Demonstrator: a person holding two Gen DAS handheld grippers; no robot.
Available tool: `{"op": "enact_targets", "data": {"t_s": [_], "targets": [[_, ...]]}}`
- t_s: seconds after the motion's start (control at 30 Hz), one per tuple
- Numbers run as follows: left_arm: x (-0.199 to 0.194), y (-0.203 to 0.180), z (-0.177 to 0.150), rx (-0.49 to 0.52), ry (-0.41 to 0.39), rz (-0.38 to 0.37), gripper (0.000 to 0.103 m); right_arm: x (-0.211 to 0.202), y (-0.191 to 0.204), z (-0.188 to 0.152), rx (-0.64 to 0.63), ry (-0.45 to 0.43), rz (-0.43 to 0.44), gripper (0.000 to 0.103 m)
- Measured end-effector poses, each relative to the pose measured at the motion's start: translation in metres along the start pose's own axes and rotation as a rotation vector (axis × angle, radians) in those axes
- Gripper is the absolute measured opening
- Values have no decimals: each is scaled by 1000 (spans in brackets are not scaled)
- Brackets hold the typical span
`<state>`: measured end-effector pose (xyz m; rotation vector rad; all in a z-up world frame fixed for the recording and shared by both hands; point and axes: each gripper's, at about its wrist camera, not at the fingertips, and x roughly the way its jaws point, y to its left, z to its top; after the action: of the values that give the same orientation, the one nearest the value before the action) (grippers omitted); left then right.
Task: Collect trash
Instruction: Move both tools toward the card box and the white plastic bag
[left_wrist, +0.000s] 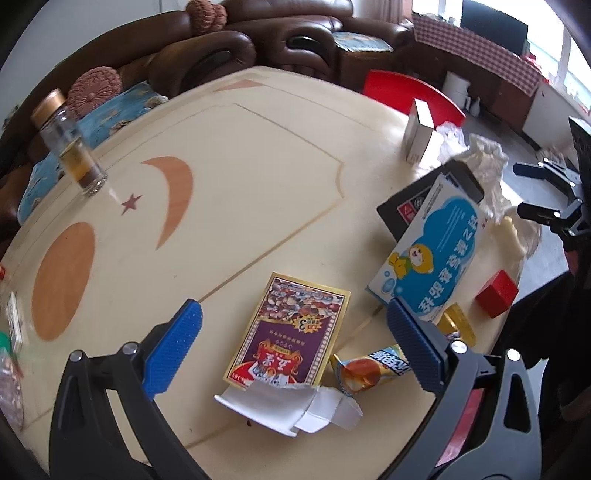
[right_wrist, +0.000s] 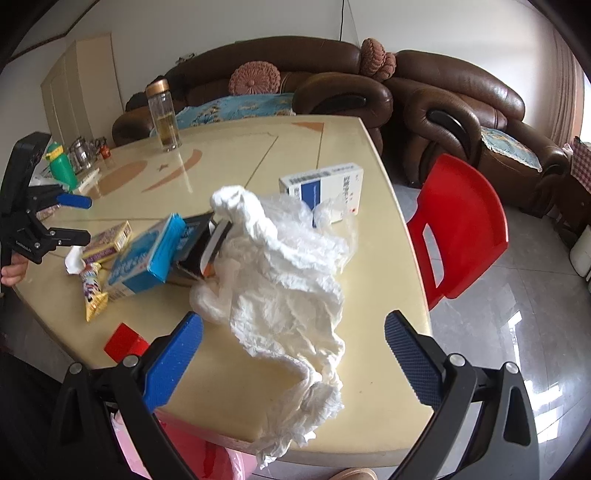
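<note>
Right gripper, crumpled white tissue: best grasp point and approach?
Pinch the bunched ridge mid-tissue, coming from above on the near side. The right gripper is open and already straddles it. Avoid the tail hanging off the table edge: thin and floppy.

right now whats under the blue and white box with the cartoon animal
The blue and white box leans on a flat black box, whose near part it hides. A gold wrapper pokes out beside its lower corner.

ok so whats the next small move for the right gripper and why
Probably ease the right gripper forward and down, then close on the crumpled white tissue. Its jaws are open and empty, the tissue lies right between them near the table edge, and nothing else is as close.
</note>
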<state>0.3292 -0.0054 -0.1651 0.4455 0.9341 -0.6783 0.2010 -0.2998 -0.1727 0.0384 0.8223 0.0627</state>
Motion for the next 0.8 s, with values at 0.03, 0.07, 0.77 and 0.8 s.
{"op": "enact_targets", "data": {"t_s": [0.03,0.07,0.77,0.8], "targets": [[3,0,0,3,2,0,98,2,1,0,-2,6,5,97],[6,1,1,10,8,-9,98,5,2,-1,-4,14,10,97],[49,10,-5,82,77,-94,98,31,3,-9,-14,67,5,97],[50,10,-6,79,76,-100,98,32,4,-8,-14,68,4,97]]}}
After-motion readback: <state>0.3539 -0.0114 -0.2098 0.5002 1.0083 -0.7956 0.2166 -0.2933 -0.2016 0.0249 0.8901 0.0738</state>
